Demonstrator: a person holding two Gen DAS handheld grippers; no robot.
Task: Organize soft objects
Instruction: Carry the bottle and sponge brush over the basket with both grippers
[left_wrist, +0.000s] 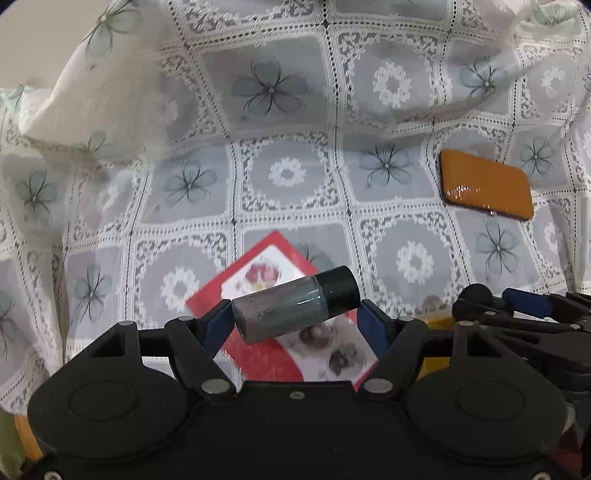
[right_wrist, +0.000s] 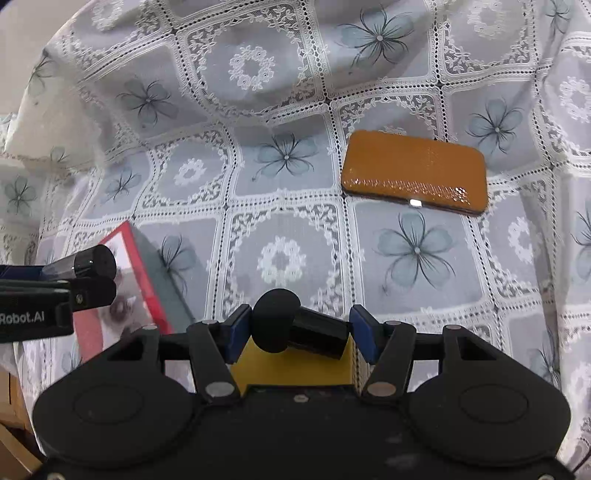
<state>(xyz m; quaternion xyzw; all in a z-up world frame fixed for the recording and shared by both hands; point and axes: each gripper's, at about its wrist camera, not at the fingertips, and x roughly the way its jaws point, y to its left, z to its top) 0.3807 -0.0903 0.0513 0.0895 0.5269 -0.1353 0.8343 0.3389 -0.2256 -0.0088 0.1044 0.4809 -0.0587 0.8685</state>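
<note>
your left gripper (left_wrist: 295, 325) has its fingers clamped on a small grey bottle (left_wrist: 291, 310) with a black cap, held tilted above the red box (left_wrist: 273, 354). your right gripper (right_wrist: 301, 336) has its fingers clamped on a black cylindrical piece (right_wrist: 295, 326) with a round end, over a yellow block (right_wrist: 295, 363) just right of the red box. the orange case (right_wrist: 415, 171) lies flat on the lace cloth (right_wrist: 288, 229), well beyond the red box and to its right.
</note>
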